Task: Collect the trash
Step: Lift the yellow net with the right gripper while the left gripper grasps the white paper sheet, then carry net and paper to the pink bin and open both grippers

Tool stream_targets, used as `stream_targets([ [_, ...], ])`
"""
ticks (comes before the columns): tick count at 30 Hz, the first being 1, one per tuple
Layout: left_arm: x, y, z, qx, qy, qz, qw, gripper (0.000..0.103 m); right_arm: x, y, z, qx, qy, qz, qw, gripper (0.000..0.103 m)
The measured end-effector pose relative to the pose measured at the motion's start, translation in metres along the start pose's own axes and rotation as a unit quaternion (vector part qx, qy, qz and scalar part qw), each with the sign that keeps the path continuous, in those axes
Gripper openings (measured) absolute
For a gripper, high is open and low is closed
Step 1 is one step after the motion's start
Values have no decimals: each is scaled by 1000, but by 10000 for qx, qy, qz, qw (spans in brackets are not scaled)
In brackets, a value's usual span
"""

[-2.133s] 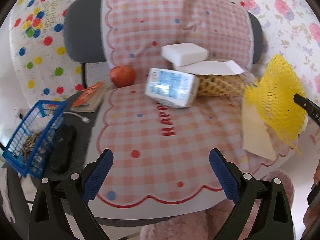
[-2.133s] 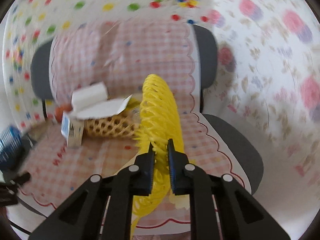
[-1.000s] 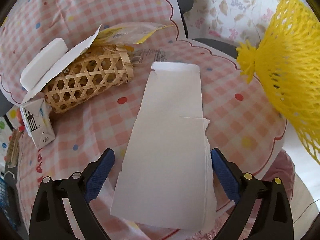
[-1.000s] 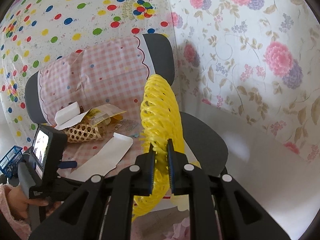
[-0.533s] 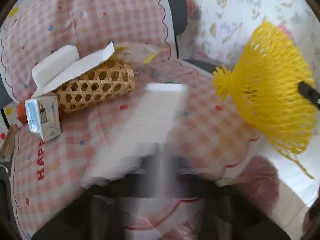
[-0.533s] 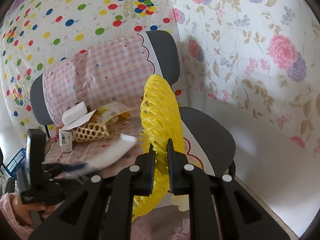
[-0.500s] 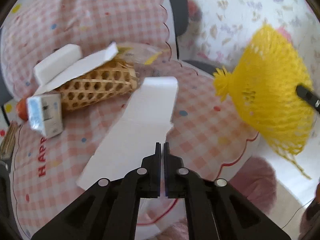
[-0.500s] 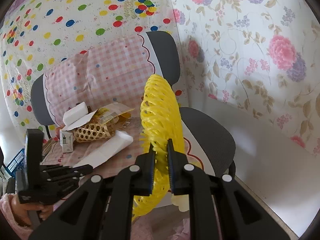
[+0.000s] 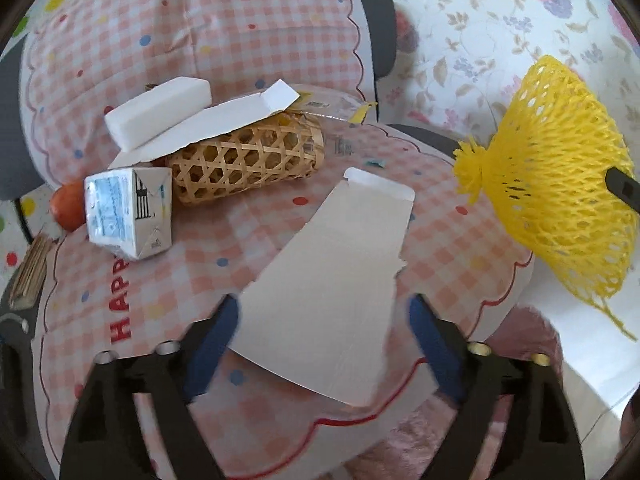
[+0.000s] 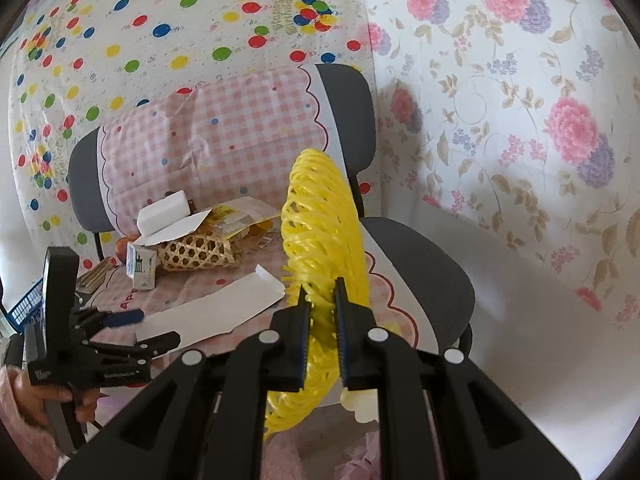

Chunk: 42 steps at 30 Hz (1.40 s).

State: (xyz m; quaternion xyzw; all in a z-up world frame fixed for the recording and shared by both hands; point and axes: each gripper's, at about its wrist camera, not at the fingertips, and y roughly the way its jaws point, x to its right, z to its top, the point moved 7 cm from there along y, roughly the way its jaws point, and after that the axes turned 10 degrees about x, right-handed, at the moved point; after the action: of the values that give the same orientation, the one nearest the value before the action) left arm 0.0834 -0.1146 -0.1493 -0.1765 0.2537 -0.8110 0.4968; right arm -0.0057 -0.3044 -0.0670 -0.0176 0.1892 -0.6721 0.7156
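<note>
A flat piece of beige cardboard lies slanted over the front of the checked chair seat. My left gripper straddles its near end. The jaws are opening and blurred, and the blue pads stand at the card's edges without pressing it. In the right wrist view the same cardboard rests on the seat with the left gripper at its near end, held by a hand. My right gripper is shut on a yellow foam net, also visible as the net hanging right of the chair.
At the back of the seat lie a woven bamboo basket, a small milk carton, a white foam block, an opened white box flap and a reddish fruit. A blue basket is at far left.
Half a second ago the left jaws were shut on the cardboard's near end; now they stand wide with the card between them. The right gripper still holds the yellow net.
</note>
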Motion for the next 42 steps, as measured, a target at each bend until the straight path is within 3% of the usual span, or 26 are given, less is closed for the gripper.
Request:
stream_targets([
  [8, -5, 38, -2, -384, 548, -299, 9973, 90, -8, 15, -3, -132, -60, 110, 9998, 11],
  [12, 6, 50, -2, -525, 690, -691, 9938, 92, -7, 24, -5, -210, -32, 106, 9997, 11],
  [16, 10, 51, -2, -514, 584, -583, 9953, 89, -6, 28, -6, -242, -11, 107, 9997, 11],
  [21, 11, 33, -7, -302, 425, -293, 9982, 52, -6, 29, -7, -252, -10, 116, 9996, 11],
  [22, 13, 29, -9, -263, 426, -263, 9984, 49, -6, 29, -7, -253, -14, 125, 9996, 11],
  [27, 9, 13, -16, -199, 67, -265, 9994, 15, -10, 27, -8, -246, -47, 157, 9996, 11],
  [29, 7, 7, -16, -231, -332, -612, 9973, 9, -10, 23, -8, -221, -49, 161, 9996, 11],
  [31, 5, 2, -16, -203, -498, -692, 9962, 7, -8, 19, -7, -198, -35, 149, 9997, 11],
  [42, 36, -59, 24, 675, -203, -785, 9944, 0, 3, -10, 4, -4, 112, 91, 9999, 11],
])
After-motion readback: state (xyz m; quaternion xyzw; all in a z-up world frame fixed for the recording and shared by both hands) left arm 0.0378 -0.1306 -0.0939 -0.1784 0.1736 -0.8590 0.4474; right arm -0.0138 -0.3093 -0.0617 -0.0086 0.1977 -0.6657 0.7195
